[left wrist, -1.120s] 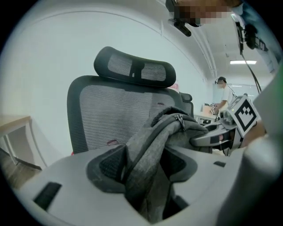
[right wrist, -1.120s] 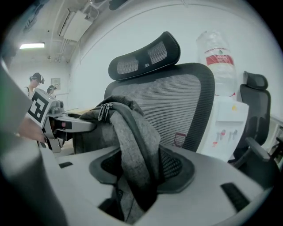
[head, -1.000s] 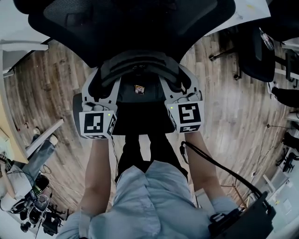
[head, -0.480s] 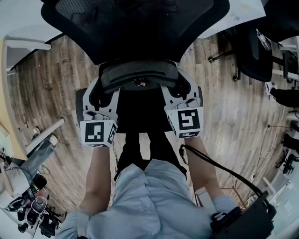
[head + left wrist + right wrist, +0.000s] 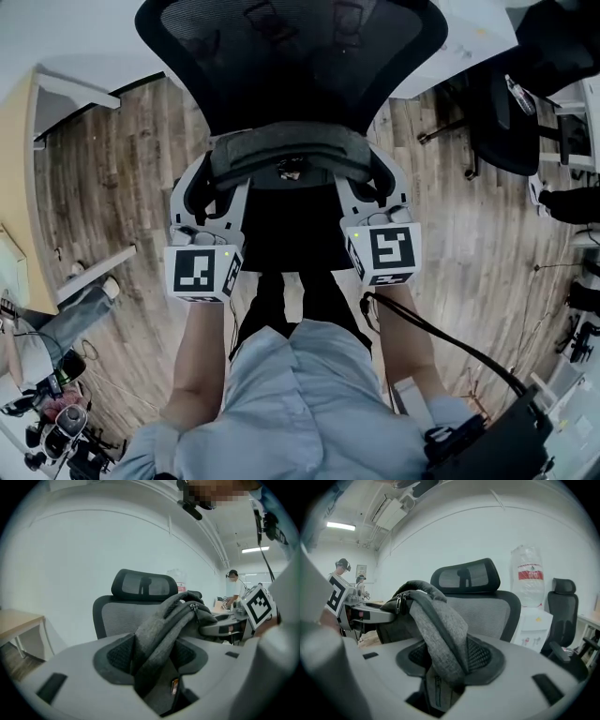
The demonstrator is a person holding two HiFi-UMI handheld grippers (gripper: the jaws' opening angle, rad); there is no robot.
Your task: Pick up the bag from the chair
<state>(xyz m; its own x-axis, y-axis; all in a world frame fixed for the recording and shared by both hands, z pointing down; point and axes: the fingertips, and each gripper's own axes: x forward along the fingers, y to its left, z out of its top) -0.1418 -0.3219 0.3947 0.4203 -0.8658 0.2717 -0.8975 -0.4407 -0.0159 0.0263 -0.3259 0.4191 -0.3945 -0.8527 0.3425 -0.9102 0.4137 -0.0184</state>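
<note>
A grey fabric bag [image 5: 286,157] hangs between my two grippers in front of the black mesh office chair [image 5: 291,56]. The left gripper [image 5: 200,192] is shut on the bag's left side, and grey cloth [image 5: 157,639] fills the gap between its jaws. On the other side the right gripper [image 5: 377,185] grips the bag's right side, with folded cloth [image 5: 440,634] pinched between its pads; its jaws have just been closing on this cloth. In both gripper views the bag's top [image 5: 187,604] rises in front of the chair's backrest [image 5: 480,604]. The lower part of the bag is hidden.
A second black chair [image 5: 511,112] stands at the right, and a wooden desk [image 5: 19,206] at the left. White table edges [image 5: 483,33] lie behind the chair. A cable [image 5: 431,333] trails from my right gripper. People [image 5: 232,585] stand far off.
Both grippers have risen together with the bag held between them, and the bag now sits higher against the chair's backrest.
</note>
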